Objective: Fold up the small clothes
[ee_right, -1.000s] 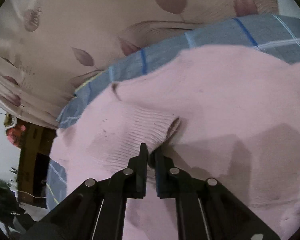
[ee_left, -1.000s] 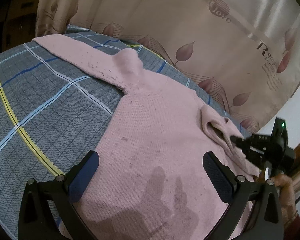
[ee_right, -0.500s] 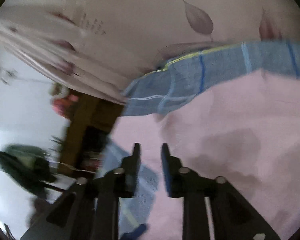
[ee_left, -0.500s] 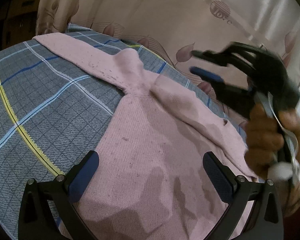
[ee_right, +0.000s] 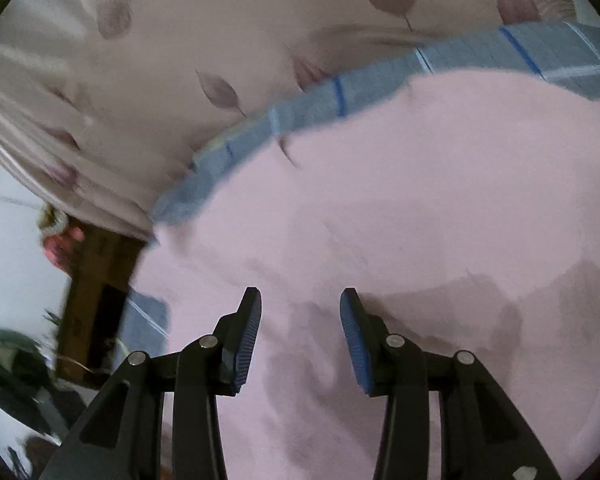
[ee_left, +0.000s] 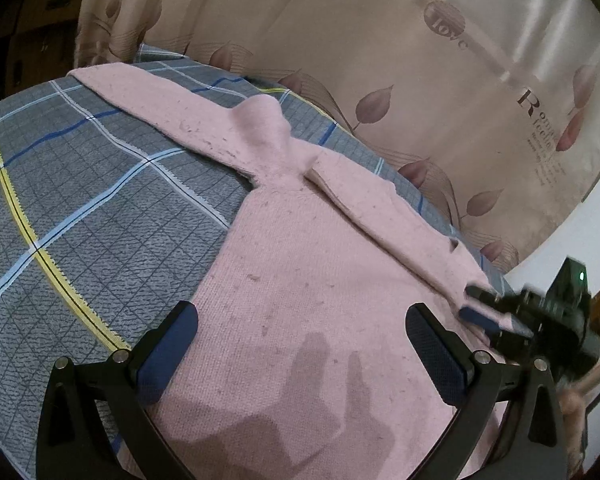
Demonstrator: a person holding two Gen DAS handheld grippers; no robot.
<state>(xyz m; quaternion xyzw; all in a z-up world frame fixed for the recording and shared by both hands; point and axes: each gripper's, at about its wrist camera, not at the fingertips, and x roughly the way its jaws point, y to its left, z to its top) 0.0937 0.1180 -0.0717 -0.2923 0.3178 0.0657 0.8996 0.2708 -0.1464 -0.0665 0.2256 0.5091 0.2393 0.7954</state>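
Lying flat on a grey plaid bedspread [ee_left: 80, 216]: pink knit sweater [ee_left: 300, 288], pilled, one sleeve folded diagonally across its chest. Hovering above its hem, left gripper [ee_left: 302, 344], fingers spread wide, empty. Opening at the blurred edge, right gripper [ee_right: 300, 336], seemingly gripping nothing.

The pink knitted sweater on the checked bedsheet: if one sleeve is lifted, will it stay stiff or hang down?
The pink knitted sweater probably hangs limp: its folded sleeve drapes flat. The fuzzy knit likely grips the checked bedsheet, dragging rather than sliding.
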